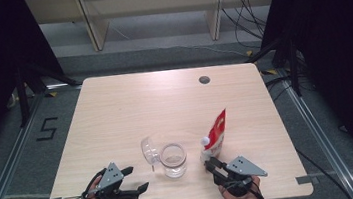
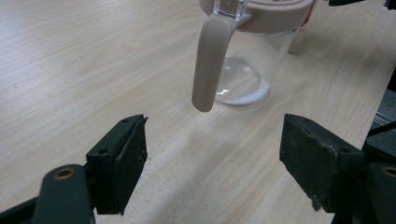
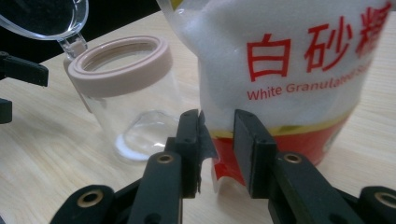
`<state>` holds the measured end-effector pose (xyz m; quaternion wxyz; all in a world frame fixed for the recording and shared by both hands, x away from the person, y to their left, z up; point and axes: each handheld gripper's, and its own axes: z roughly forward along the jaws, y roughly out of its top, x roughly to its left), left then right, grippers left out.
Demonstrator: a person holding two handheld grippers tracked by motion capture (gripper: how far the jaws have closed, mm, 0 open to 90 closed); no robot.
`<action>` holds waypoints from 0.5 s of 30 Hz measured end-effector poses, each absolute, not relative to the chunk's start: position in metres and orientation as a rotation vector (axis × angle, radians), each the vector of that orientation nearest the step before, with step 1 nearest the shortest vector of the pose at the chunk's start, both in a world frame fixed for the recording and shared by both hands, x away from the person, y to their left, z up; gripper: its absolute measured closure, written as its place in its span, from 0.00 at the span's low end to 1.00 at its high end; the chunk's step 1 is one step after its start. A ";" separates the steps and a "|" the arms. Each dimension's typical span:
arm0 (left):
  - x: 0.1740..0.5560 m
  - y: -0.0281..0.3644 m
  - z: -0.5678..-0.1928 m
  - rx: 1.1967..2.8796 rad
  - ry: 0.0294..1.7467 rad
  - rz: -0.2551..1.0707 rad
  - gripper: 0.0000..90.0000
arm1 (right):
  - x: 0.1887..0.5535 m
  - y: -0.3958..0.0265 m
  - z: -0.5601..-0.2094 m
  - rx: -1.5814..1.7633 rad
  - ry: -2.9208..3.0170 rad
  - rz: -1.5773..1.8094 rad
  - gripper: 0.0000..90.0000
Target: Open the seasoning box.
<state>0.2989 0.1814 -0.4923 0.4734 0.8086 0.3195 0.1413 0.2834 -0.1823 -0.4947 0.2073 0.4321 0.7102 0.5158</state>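
Observation:
A clear jar (image 1: 174, 159) with a beige rim stands near the table's front edge, its clear lid (image 1: 148, 150) flipped open to the left. A little white sugar lies at its bottom (image 2: 243, 95). Its beige handle (image 2: 210, 60) hangs toward my left gripper (image 2: 215, 140), which is open and short of it, on the jar's left (image 1: 139, 178). A red and white sugar bag (image 1: 217, 132) stands upright to the right of the jar. My right gripper (image 3: 218, 126) is shut on the bag's lower edge (image 3: 280, 60), low at its base (image 1: 210, 166).
The wooden table (image 1: 116, 116) has a round cable hole (image 1: 204, 79) at the back right. Behind it are pale desk legs and loose cables on the floor. Dark curtains close both sides.

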 end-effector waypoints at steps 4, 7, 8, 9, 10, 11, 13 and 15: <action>0.299 0.180 -0.493 1.965 0.791 0.340 0.25 | 0.286 -0.175 -0.496 1.196 1.985 1.450 0.80; 0.298 0.180 -0.493 1.970 0.796 0.342 0.25 | 0.290 -0.173 -0.497 1.161 1.994 1.440 0.80; 0.298 0.180 -0.493 1.971 0.796 0.343 0.25 | 0.290 -0.172 -0.496 1.161 2.009 1.430 0.80; 0.299 0.180 -0.493 1.961 0.791 0.337 0.25 | 0.291 -0.171 -0.496 1.146 1.997 1.431 0.80; 0.298 0.180 -0.493 1.969 0.796 0.342 0.25 | 0.291 -0.169 -0.496 1.154 2.016 1.456 0.80; 0.298 0.180 -0.493 1.973 0.797 0.345 0.25 | 0.292 -0.169 -0.496 1.149 2.012 1.436 0.81; 0.298 0.180 -0.493 1.971 0.795 0.342 0.25 | 0.295 -0.166 -0.496 1.108 2.020 1.445 0.81; 0.298 0.180 -0.493 1.972 0.793 0.345 0.25 | 0.294 -0.161 -0.496 1.132 1.994 1.455 0.81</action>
